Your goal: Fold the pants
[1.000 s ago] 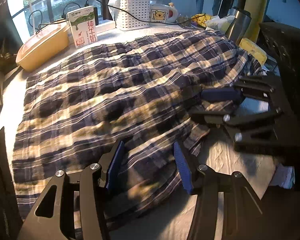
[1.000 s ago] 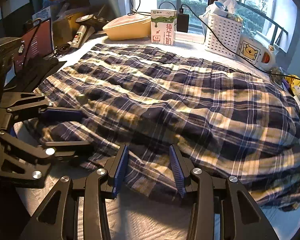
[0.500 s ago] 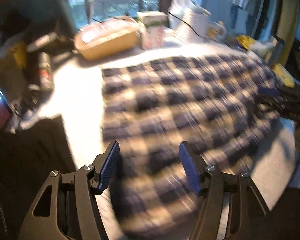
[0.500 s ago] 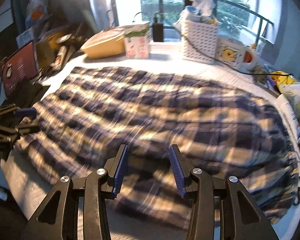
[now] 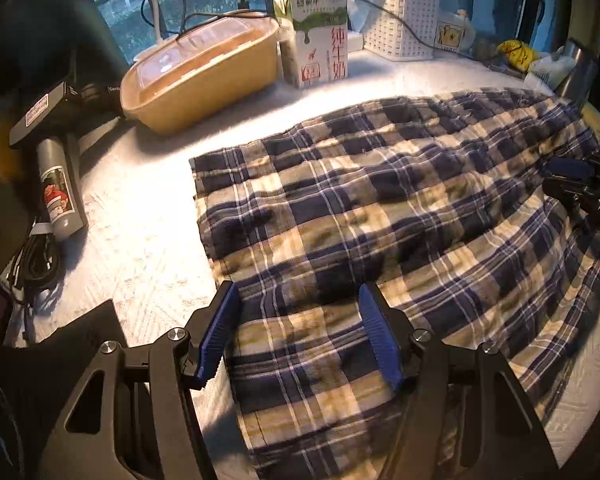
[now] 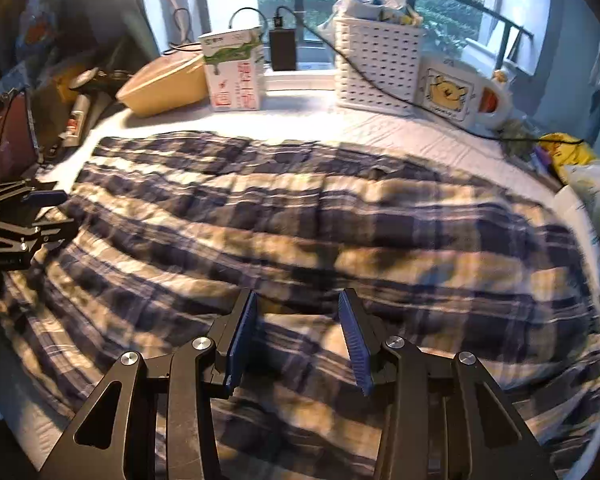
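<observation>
Navy, white and tan plaid pants (image 5: 400, 216) lie spread flat on a white-covered table (image 5: 140, 216). In the left wrist view my left gripper (image 5: 300, 336) is open, hovering over the near left end of the cloth, holding nothing. In the right wrist view the pants (image 6: 320, 216) fill the table, and my right gripper (image 6: 300, 336) is open above their near edge, empty. Each gripper shows in the other's view: the right one at the far right (image 5: 580, 184), the left one at the far left (image 6: 24, 220).
At the back stand a tan lidded container (image 5: 204, 76), a milk carton (image 5: 316, 40), a white perforated basket (image 5: 404, 24) with cables, and a Winnie-the-Pooh mug (image 6: 456, 92). A grey can (image 5: 58, 192) and black gear lie at the left edge.
Both grippers have moved apart along the pants: the left one swung to the left end, the right one shifted right. Both stayed open. The pants lie as before.
</observation>
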Available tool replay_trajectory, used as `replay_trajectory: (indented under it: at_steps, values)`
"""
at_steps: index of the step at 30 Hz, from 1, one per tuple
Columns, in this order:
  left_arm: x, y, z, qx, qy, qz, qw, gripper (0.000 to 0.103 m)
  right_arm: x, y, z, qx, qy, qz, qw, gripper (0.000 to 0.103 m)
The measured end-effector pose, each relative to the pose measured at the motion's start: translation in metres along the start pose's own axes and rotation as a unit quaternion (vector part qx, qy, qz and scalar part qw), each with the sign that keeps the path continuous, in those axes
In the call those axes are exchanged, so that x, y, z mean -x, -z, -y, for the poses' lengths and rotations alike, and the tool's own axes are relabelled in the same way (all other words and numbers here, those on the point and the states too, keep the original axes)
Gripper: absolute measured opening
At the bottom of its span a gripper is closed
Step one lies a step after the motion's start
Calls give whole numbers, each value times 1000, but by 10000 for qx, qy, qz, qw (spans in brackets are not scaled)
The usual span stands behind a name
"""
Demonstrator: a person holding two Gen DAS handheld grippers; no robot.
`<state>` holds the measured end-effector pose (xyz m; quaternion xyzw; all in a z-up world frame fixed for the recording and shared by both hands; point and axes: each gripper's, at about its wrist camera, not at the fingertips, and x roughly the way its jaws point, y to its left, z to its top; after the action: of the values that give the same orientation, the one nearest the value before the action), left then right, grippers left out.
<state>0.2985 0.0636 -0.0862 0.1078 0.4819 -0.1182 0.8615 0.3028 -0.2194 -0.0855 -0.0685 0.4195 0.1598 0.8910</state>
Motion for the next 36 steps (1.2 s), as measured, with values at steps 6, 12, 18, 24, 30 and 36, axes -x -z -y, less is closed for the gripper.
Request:
replay_trajectory:
  at_steps: [6, 12, 18, 24, 30, 36]
  values:
    - [1, 3, -17, 211, -69, -74, 9997, 65, 45, -7, 35, -333, 28, 615, 9975, 45]
    - [15, -10, -16, 460, -48, 156, 9988, 64, 12, -8, 95, -634, 297, 313, 9971, 45]
    - [15, -26, 40, -240, 416, 380, 9981, 64, -17, -25, 95, -330, 451, 110, 9984, 45]
    - [-26, -34, 55, -202, 285, -43, 9994, 64, 13, -16, 103, -628, 521, 434, 9957, 45]
    - [-20, -42, 59, -121, 167, -8, 9998, 64, 35, 26, 94, -315, 488, 294, 9979, 45]
    - [-20, -37, 85, -338, 341, -58, 9988, 64, 38, 48, 99, -351, 483, 363, 9976, 45]
